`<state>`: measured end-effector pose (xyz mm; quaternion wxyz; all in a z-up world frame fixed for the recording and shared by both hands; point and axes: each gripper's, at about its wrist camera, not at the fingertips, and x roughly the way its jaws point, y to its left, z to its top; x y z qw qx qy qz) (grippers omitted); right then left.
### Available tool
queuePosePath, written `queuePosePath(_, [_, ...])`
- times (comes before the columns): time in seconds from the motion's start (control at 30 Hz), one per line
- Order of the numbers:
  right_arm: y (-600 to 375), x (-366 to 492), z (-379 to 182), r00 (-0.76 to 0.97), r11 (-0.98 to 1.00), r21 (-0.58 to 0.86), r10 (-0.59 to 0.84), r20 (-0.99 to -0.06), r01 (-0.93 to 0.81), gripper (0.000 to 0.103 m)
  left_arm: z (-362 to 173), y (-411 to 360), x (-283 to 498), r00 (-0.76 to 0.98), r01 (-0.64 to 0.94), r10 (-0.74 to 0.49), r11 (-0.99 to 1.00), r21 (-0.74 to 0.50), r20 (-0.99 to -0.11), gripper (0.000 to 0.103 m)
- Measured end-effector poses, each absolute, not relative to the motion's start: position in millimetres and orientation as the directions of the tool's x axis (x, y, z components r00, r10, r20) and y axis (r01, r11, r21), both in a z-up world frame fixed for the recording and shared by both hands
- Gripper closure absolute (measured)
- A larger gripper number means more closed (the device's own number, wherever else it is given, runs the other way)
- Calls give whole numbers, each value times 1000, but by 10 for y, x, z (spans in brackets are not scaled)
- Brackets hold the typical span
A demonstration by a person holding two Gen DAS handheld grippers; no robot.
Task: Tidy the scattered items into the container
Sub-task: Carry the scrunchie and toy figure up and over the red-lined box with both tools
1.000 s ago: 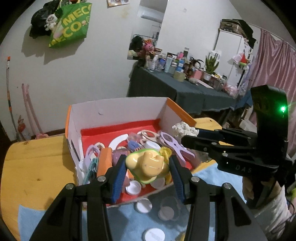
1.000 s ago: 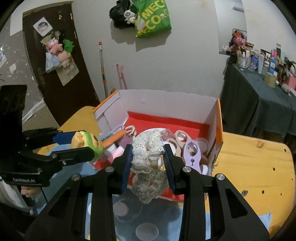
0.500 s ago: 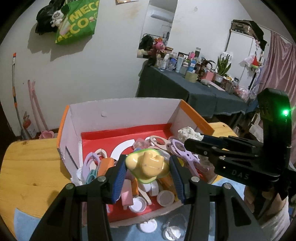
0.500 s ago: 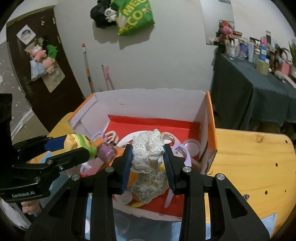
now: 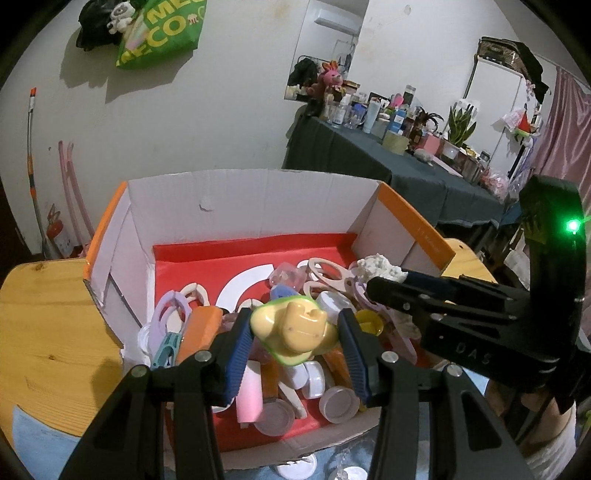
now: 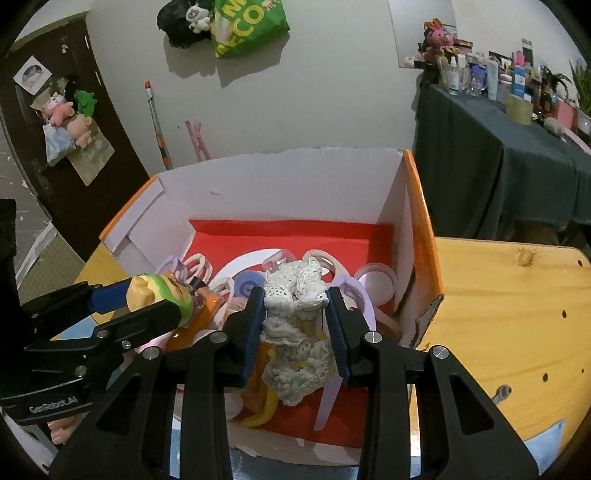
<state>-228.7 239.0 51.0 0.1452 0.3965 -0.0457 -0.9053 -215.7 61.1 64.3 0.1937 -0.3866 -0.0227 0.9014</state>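
Note:
An open cardboard box [image 5: 258,195] with orange edges and a red floor stands on the wooden table; it also shows in the right wrist view [image 6: 295,177]. It holds several clips, lids and caps. My left gripper [image 5: 293,332] is shut on a yellow and green toy [image 5: 295,328] and holds it over the box's near half. My right gripper [image 6: 295,306] is shut on a white lace cloth [image 6: 295,332] that hangs above the box's right side. Each gripper shows in the other's view, the right [image 5: 443,306] and the left [image 6: 110,314].
Round white lids [image 5: 295,469] lie on a blue mat before the box. The wooden table [image 6: 517,314] extends to the right, with small holes in it. A dark-clothed table [image 5: 369,162] with many bottles stands behind. A green bag [image 6: 251,26] hangs on the wall.
Both grippers moved forward from above the blue mat to over the box, each still holding its item.

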Motion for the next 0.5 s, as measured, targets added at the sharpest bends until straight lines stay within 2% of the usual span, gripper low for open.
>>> queuePosePath(0.5, [2318, -2319, 362, -636, -967, 139, -246, -731, 213, 71, 607, 624, -2183, -630, -326, 355, -928, -181, -691, 54])
